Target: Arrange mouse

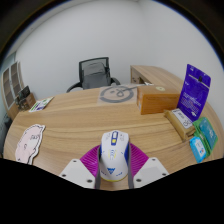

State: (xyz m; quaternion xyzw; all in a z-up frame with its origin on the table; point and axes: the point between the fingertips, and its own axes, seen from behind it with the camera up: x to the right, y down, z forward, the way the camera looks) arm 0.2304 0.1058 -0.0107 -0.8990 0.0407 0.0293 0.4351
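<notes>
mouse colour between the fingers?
White computer mouse with blue and yellow accents, standing between the open fingers; gripper view.

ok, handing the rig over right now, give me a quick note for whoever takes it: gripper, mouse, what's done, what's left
Gripper: fingers sit at either side of the white mouse; the pink pads flank its rear half. Whether they press on it cannot be told from this view.
Mouse: on the wooden table, between the fingers, its front pointing ahead.
Around: cardboard box and purple package ahead to the right, teal packets at right, white sheet at left, office chair beyond the table.
Done: gripper is at the mouse.
Left: confirm the grip, then place the mouse where wanted.
</notes>
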